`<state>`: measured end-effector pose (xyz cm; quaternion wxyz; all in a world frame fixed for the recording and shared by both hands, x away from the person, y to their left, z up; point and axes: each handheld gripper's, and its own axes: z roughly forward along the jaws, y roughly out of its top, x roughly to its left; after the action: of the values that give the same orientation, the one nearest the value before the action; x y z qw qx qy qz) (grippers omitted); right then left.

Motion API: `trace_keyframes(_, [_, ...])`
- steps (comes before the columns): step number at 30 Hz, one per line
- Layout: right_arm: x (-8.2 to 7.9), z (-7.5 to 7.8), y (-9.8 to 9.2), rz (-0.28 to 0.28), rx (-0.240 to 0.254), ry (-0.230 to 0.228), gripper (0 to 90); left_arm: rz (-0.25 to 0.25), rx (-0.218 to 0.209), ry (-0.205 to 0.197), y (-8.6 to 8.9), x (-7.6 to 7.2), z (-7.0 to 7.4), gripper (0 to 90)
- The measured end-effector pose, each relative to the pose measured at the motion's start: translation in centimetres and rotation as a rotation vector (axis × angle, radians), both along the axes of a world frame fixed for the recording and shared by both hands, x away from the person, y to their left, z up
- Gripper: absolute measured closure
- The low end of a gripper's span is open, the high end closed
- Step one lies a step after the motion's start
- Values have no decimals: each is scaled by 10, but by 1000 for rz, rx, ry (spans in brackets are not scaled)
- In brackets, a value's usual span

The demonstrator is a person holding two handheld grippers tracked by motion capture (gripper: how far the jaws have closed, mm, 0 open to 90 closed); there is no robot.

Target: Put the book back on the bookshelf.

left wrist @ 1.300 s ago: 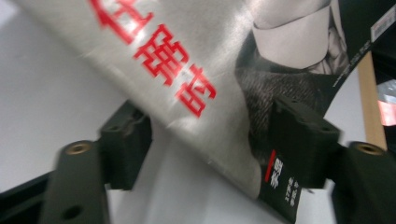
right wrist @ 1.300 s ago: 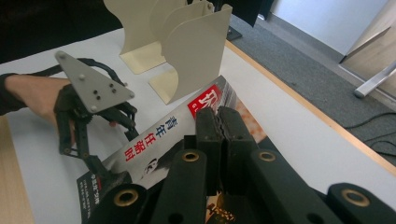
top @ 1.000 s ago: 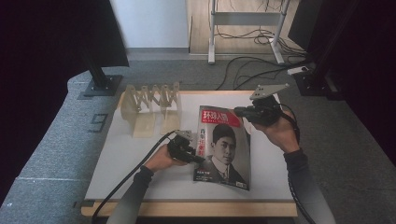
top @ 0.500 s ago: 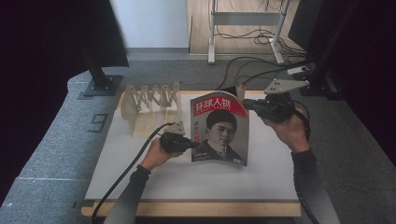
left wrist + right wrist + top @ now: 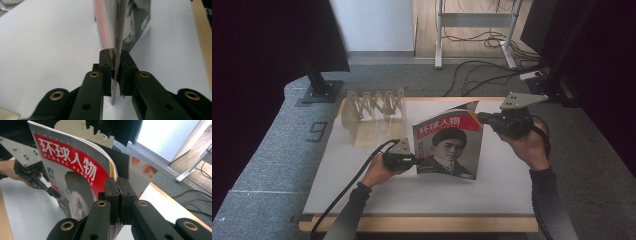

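Carefully, with my left gripper [image 5: 414, 161] and right gripper [image 5: 482, 117] both pinching the magazine [image 5: 449, 147], I keep it upright between them over the counter [image 5: 362, 185].

A magazine [image 5: 448, 146] stands upright on the white table [image 5: 362, 185], held by 2 grippers: the left gripper [image 5: 417, 161] at its lower left edge, the right gripper [image 5: 481, 116] at its upper right corner. A wooden rack [image 5: 373, 106] sits behind.
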<state>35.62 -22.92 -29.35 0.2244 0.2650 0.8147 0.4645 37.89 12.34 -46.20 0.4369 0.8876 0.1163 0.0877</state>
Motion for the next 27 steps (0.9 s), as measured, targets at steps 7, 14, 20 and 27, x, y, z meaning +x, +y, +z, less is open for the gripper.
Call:
trace_keyframes(7, [-4, -1, -3, 8, -7, -3, 861, -6, 4, -8, -5, 1, 24, 764])
trace_keyframes(14, [-7, -1, -4, 21, -11, -7, 859, 1, -44, -18, -8, 5, 51, 713])
trace_keyframes(20, [-8, -1, -4, 23, -12, -6, 858, -4, -58, -42, -10, 7, 78, 674])
trace_keyframes(27, [-9, -1, -4, 31, -11, -7, 857, -2, -93, -59, -14, 9, 99, 641])
